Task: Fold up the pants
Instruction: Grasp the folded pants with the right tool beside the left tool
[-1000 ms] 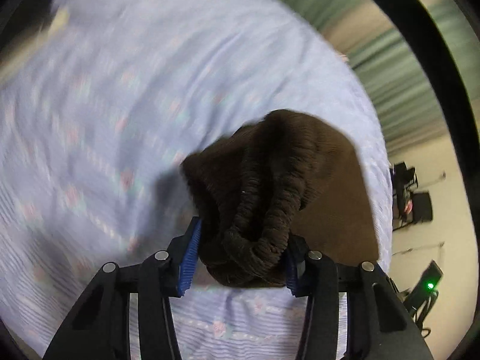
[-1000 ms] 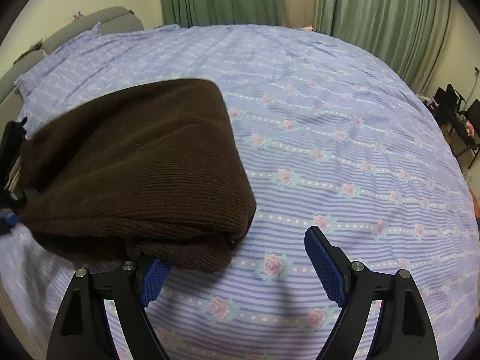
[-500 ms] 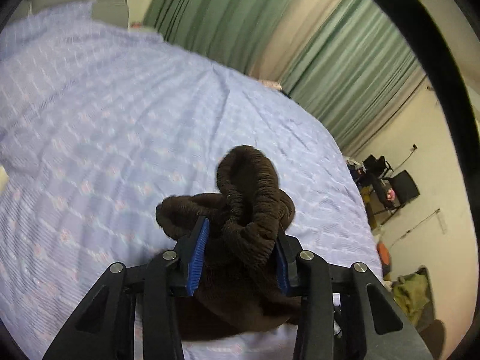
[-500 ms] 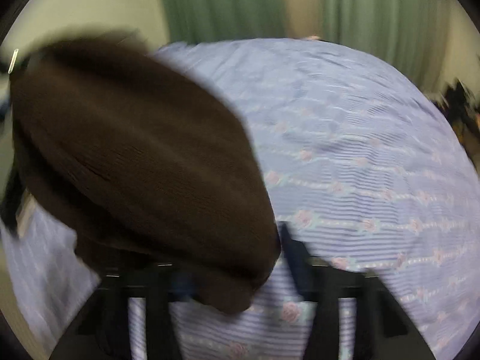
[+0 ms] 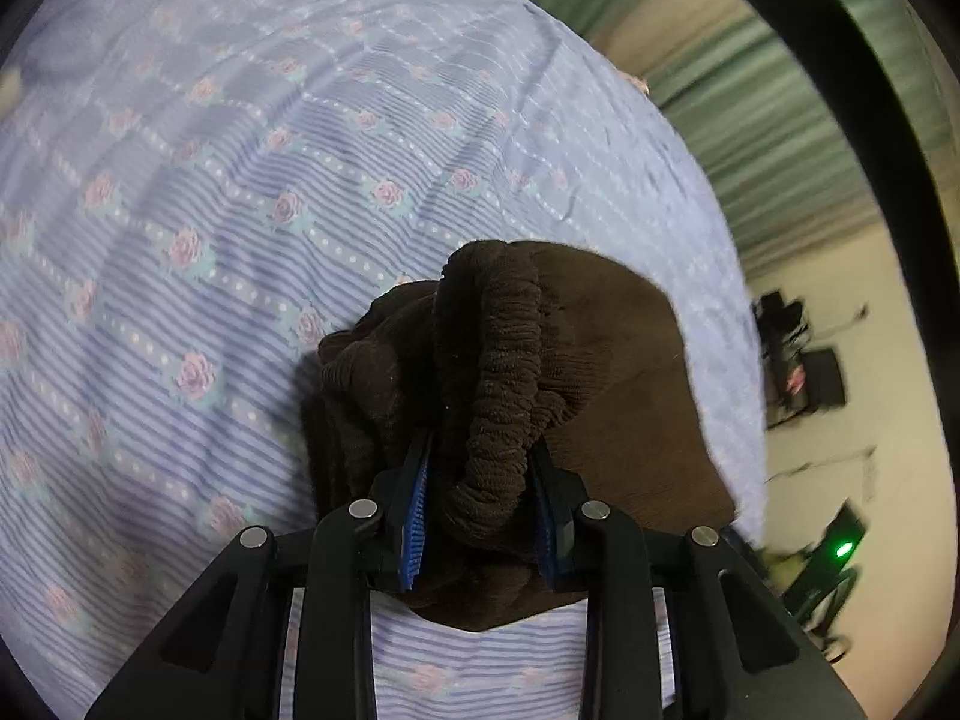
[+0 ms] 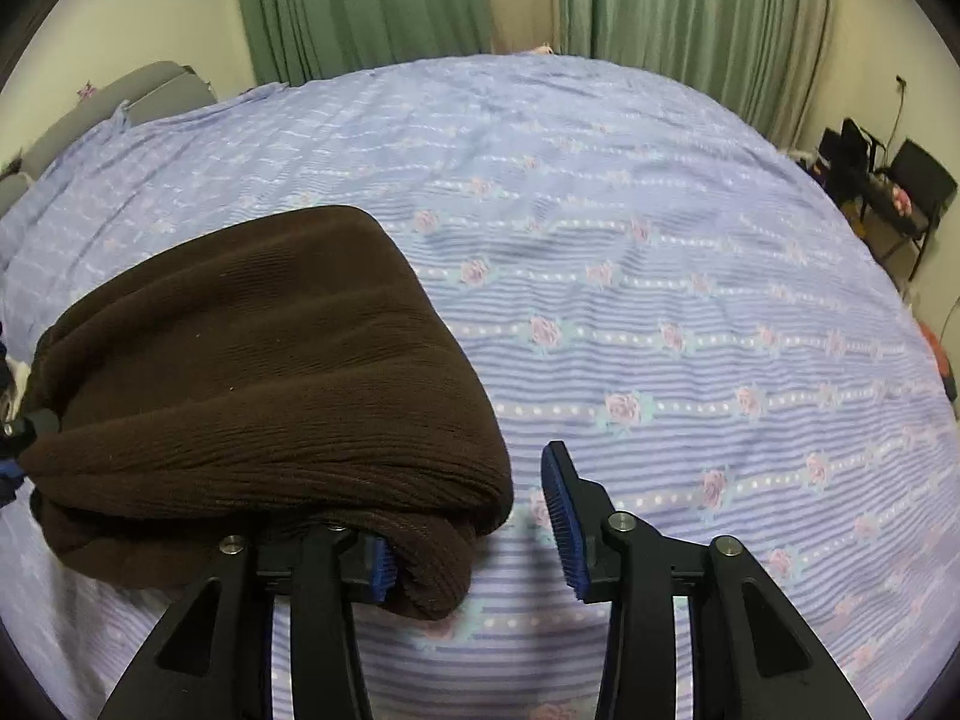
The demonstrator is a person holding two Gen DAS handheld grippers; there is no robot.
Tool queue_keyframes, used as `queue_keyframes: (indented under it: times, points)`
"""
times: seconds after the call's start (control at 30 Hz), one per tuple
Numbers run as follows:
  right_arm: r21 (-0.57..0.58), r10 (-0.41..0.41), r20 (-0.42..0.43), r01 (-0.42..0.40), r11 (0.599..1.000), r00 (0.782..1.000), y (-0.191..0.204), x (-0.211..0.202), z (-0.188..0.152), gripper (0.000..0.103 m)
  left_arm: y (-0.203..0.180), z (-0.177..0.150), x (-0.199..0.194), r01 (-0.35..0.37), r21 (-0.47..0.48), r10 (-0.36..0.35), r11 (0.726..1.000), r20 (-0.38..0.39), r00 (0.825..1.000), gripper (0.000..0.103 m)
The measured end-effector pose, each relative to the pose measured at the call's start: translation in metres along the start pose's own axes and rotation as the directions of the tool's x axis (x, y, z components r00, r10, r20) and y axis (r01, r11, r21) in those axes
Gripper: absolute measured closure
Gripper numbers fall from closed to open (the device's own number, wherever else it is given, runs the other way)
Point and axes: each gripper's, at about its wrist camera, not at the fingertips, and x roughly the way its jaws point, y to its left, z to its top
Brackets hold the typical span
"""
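Note:
The dark brown knit pants lie folded in a thick bundle on the lilac flowered bedsheet. My left gripper is shut on their gathered elastic waistband, with the rest of the pants spread beyond it. My right gripper is open; its left finger sits under the pants' near right corner, and its right finger stands free over the sheet. The tip of the left gripper shows at the far left edge of the right wrist view.
The bed fills most of both views. Green curtains hang behind it, a grey headboard is at the back left. Black chairs and gear stand on the floor to the right of the bed.
The bundle was lifted and swung up half a second ago, and has come back down onto the sheet. The right gripper's jaws closed in around the corner then and stand open now.

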Motion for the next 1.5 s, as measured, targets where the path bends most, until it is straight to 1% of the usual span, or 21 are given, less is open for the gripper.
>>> queue_keyframes:
  times: [0.07, 0.2, 0.23, 0.27, 0.3, 0.33, 0.37, 0.43, 0.5, 0.57, 0.6, 0.67, 0.73, 0.8, 0.9, 0.97, 1.1, 1.27, 1.4, 1.47, 1.5]
  points:
    - [-0.043, -0.015, -0.006, 0.015, 0.999, 1.0, 0.001, 0.005, -0.002, 0.056, -0.002, -0.003, 0.01, -0.017, 0.019, 0.017, 1.0, -0.015, 1.0, 0.072]
    - [-0.013, 0.037, -0.056, -0.038, 0.999, 0.998, -0.011, 0.011, -0.006, 0.027, 0.003, -0.002, 0.006, -0.017, 0.032, 0.018, 0.999, -0.017, 1.0, 0.069]
    - [-0.014, 0.046, -0.073, -0.048, 0.999, 0.996, -0.014, 0.009, -0.006, 0.026, -0.003, -0.002, 0.004, -0.031, 0.061, 0.032, 0.998, -0.016, 0.999, 0.066]
    - [-0.042, 0.059, -0.09, -0.063, 0.997, 0.994, -0.013, 0.004, -0.006, 0.026, -0.01, -0.003, 0.001, -0.065, 0.105, 0.067, 0.992, -0.01, 0.998, 0.051]
    - [-0.072, 0.055, -0.1, -0.062, 0.995, 0.994, -0.01, 0.0, -0.006, 0.026, -0.016, -0.003, -0.001, -0.138, 0.145, 0.138, 0.98, 0.008, 0.99, 0.035]
    - [-0.121, 0.03, -0.116, -0.044, 0.992, 0.993, -0.006, -0.006, -0.007, 0.026, -0.022, -0.004, -0.004, -0.238, 0.175, 0.233, 0.955, 0.051, 0.971, 0.012]
    - [-0.163, 0.01, -0.124, -0.03, 0.986, 0.992, -0.002, -0.012, -0.008, 0.026, -0.021, -0.005, -0.008, -0.254, 0.192, 0.244, 0.948, 0.074, 0.967, 0.014]
    - [-0.219, -0.022, -0.127, -0.007, 0.976, 0.992, 0.002, -0.032, -0.009, 0.026, -0.021, -0.006, -0.012, -0.225, 0.19, 0.217, 0.956, 0.063, 0.974, 0.015]
    - [-0.236, -0.015, -0.069, -0.001, 0.972, 0.998, 0.002, -0.059, -0.006, 0.025, -0.019, -0.005, -0.013, -0.209, 0.168, 0.203, 0.963, 0.049, 0.978, 0.015]
    - [-0.227, -0.003, 0.044, 0.013, 0.974, 0.999, 0.001, -0.081, 0.007, 0.016, -0.021, -0.006, -0.01, -0.215, 0.174, 0.208, 0.961, 0.058, 0.976, 0.014]
    - [-0.218, 0.011, 0.077, 0.006, 0.976, 0.997, 0.0, -0.083, 0.013, 0.007, -0.022, -0.005, -0.009, -0.207, 0.175, 0.199, 0.963, 0.061, 0.978, 0.014]
    - [-0.18, 0.082, 0.128, -0.059, 0.982, 0.988, -0.002, -0.074, 0.03, 0.005, -0.017, -0.004, -0.003, -0.175, 0.156, 0.169, 0.972, 0.049, 0.984, 0.013]
    - [-0.128, 0.135, 0.1, -0.122, 0.984, 0.986, -0.004, -0.051, 0.04, 0.005, -0.011, -0.004, 0.005, -0.144, 0.118, 0.14, 0.982, 0.04, 0.989, 0.011]
    - [-0.064, 0.19, 0.032, -0.187, 0.98, 0.981, -0.006, -0.017, 0.044, 0.005, -0.003, -0.003, 0.013, -0.099, 0.074, 0.097, 0.992, 0.023, 0.995, 0.009]
    - [-0.01, 0.186, -0.031, -0.186, 0.983, 0.982, -0.01, 0.017, 0.037, 0.007, 0.005, -0.003, 0.02, -0.059, 0.07, 0.058, 0.996, 0.018, 0.998, 0.007]
    - [0.02, 0.211, -0.055, -0.21, 0.977, 0.976, -0.014, 0.033, 0.027, 0.007, 0.007, -0.006, 0.026, -0.046, 0.087, 0.045, 0.995, 0.012, 0.999, 0.006]
    - [0.075, 0.249, -0.062, -0.244, 0.967, 0.967, -0.022, 0.049, 0.012, 0.007, 0.009, -0.008, 0.041, 0.018, 0.089, -0.016, 0.996, -0.019, 1.0, 0.006]
    - [0.185, 0.332, -0.1, -0.31, 0.933, 0.938, -0.025, 0.073, 0.005, 0.007, 0.014, -0.001, 0.065, 0.061, 0.057, -0.059, 0.997, -0.035, 0.998, 0.001]
    - [0.23, 0.384, -0.1, -0.354, 0.906, 0.918, -0.018, 0.085, 0.005, 0.007, 0.015, 0.005, 0.075, 0.098, 0.023, -0.097, 0.995, -0.042, 0.994, 0.003]
    - [0.235, 0.391, -0.104, -0.359, 0.903, 0.915, -0.014, 0.085, 0.006, 0.022, 0.016, 0.006, 0.072, 0.098, 0.014, -0.097, 0.995, -0.041, 0.994, 0.019]
    - [0.23, 0.421, -0.096, -0.392, 0.891, 0.902, -0.011, 0.08, 0.006, 0.038, 0.016, 0.005, 0.067, 0.095, 0.021, -0.094, 0.995, -0.041, 0.995, 0.024]
